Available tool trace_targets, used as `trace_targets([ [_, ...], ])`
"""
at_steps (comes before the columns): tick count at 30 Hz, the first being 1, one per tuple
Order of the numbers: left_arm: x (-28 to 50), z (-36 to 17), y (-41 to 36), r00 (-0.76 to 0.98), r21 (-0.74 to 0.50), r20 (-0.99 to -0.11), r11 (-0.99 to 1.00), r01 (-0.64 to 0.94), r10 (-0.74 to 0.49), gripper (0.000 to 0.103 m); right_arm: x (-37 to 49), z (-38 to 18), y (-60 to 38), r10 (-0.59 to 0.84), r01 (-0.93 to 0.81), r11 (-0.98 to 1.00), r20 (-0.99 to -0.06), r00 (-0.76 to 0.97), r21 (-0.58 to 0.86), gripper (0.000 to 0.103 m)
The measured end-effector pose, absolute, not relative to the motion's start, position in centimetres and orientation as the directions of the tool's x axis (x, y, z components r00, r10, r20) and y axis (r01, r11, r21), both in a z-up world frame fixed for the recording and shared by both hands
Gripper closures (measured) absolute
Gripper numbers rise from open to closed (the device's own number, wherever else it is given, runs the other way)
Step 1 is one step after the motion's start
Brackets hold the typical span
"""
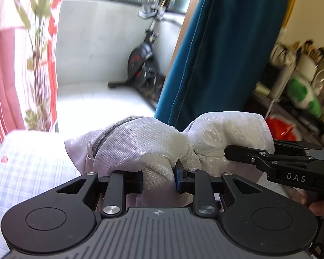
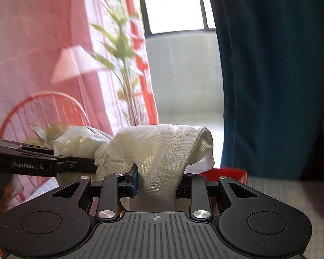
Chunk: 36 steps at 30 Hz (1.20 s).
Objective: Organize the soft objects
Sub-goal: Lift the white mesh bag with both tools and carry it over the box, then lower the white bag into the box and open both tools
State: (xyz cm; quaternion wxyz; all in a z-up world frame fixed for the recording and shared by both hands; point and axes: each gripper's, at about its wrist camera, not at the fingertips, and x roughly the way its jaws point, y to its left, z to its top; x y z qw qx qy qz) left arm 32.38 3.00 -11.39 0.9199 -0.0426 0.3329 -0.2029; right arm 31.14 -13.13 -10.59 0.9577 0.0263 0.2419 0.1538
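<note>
A white woven cushion cover with a grey zipper along one edge hangs bunched between both grippers, lifted off the surface. My left gripper is shut on a fold of it, the cloth squeezed between the blue pads. My right gripper is shut on another fold of the same cover. In the left wrist view the right gripper comes in from the right with its fingers buried in the cloth. In the right wrist view the left gripper enters from the left and grips the cover's other end.
A checked bedsheet lies below at the left. A teal curtain hangs ahead, a pink and red curtain and a tall plant to the left. A cluttered shelf stands at the right, an exercise bike beyond, a red box nearby.
</note>
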Motion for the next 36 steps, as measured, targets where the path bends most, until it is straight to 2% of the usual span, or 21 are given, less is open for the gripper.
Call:
trace_targets([
  [3, 33.8, -13.5, 2.5, 0.664, -0.200, -0.647, 0.923, 0.328, -0.376, 0.076, 32.8, -13.1, -13.2, 0.291, -0.254, 0.956, -0.510, 0.809, 0.143, 0.077],
  [7, 35.1, -15.7, 1.1, 0.644, -0.089, -0.709, 0.943, 0.320, -0.286, 0.076, 34.9, -16.3, -13.6, 0.292, -0.220, 0.956, -0.587, 0.755, 0.193, 0.077],
  [13, 37.3, -17.9, 0.4, 0.571, -0.092, -0.777, 0.945, 0.315, -0.266, 0.076, 37.6, -19.4, -13.9, 0.255, -0.151, 0.966, -0.674, 0.693, 0.211, 0.077],
  [25, 39.4, -19.2, -0.8, 0.491, -0.049, -0.842, 0.939, 0.342, -0.223, 0.075, 41.2, -21.3, -12.3, 0.217, -0.151, 0.976, -0.796, 0.565, 0.158, 0.077],
  [31, 39.3, -19.5, -0.9, 0.489, -0.036, -0.845, 0.935, 0.354, -0.218, 0.075, 41.7, -21.7, -12.4, 0.215, -0.136, 0.976, -0.821, 0.529, 0.168, 0.077],
  [33, 39.1, -19.4, -0.8, 0.496, -0.038, -0.840, 0.935, 0.352, -0.220, 0.073, 41.7, -21.6, -12.4, 0.214, -0.136, 0.977, -0.819, 0.532, 0.167, 0.077],
  [36, 38.8, -19.0, -0.9, 0.511, -0.023, -0.831, 0.932, 0.362, -0.219, 0.060, 41.3, -21.3, -12.6, 0.211, -0.129, 0.977, -0.807, 0.552, 0.167, 0.072],
])
